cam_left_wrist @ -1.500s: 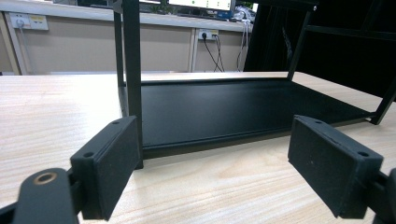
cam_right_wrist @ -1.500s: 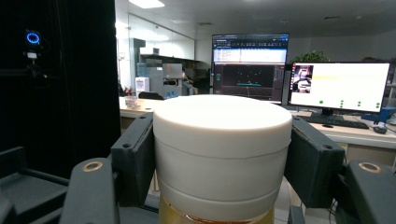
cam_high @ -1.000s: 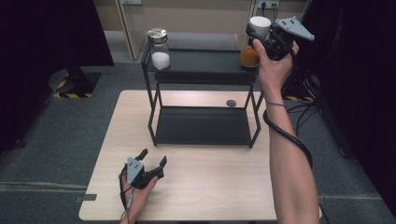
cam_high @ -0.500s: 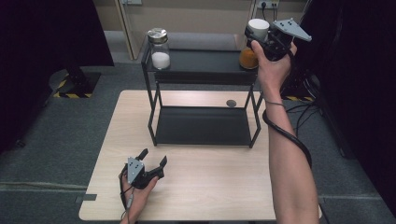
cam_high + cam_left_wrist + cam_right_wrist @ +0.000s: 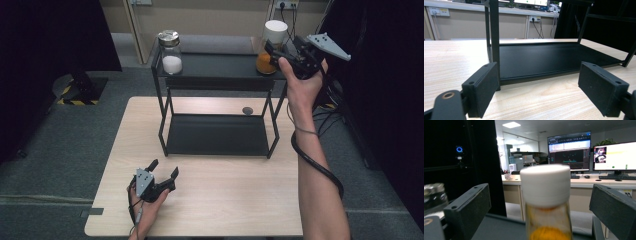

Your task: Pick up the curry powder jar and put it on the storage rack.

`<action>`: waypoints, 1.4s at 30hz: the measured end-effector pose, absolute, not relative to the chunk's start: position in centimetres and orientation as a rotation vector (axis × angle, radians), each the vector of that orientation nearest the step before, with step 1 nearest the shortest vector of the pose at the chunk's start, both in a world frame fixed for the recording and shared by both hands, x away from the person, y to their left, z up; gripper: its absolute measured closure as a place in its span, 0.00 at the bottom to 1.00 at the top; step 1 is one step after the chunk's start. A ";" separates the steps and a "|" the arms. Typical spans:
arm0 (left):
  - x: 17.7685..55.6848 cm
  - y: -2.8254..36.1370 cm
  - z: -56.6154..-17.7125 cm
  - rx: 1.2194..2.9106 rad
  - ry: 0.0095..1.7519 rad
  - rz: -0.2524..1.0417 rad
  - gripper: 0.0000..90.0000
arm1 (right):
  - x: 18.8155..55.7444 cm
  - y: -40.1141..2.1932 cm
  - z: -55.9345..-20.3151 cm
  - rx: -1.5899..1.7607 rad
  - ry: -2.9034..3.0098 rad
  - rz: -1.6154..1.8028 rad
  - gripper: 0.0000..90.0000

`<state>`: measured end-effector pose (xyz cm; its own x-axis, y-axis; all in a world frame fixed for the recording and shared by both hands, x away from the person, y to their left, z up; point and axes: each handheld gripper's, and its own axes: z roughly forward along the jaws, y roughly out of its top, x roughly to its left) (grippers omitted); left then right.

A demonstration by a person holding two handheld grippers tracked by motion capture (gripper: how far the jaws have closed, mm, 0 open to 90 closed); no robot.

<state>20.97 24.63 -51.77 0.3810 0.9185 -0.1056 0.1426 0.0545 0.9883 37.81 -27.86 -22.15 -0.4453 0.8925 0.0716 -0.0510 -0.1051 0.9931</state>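
A jar with a white lid and orange contents (image 5: 273, 45) stands at the right end of the black rack's top shelf (image 5: 220, 66). My right gripper (image 5: 270, 54) is level with it. In the right gripper view the jar (image 5: 545, 195) sits between the pads (image 5: 471, 205), which stand clear of both its sides; the jaws of this gripper (image 5: 542, 202) have just been opening. A second jar with a silver lid and white contents (image 5: 171, 52) stands at the shelf's left end. My left gripper (image 5: 163, 169) rests open on the table's near left, pointing at the rack's lower shelf (image 5: 549, 57).
The rack's lower shelf (image 5: 215, 135) is bare. A small dark round thing (image 5: 247, 110) lies on the wooden table (image 5: 225, 200) behind the rack. The silver-lidded jar (image 5: 434, 195) shows blurred at the left of the right gripper view. Dark curtains flank the table.
The right gripper has let go of the white-lidded jar and drawn back a little to the right and down. The left gripper has not moved.
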 end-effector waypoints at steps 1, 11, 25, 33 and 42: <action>21.0 24.6 -51.8 1.404 1.036 0.791 0.18 | 37.0 -28.2 -22.7 0.959 1.447 1.649 0.03; 21.0 24.6 -51.8 1.402 1.040 0.790 0.18 | 33.6 -28.9 -24.3 0.917 1.492 1.633 0.03; 21.0 24.5 -51.8 1.402 1.039 0.794 0.18 | 29.5 -28.7 -26.9 0.869 1.570 1.597 0.03; 21.0 24.5 -51.8 1.401 1.040 0.794 0.18 | 28.1 -28.7 -28.5 0.862 1.590 1.586 0.03; 21.0 24.5 -51.8 1.400 1.039 0.795 0.18 | 27.0 -28.9 -30.0 0.867 1.610 1.569 0.03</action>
<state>21.00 24.45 -51.80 0.3764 0.9205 -0.1047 0.1401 0.0551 0.9886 27.02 -28.91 -29.96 -0.5179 0.8546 -0.0381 -0.0156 0.0351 0.9993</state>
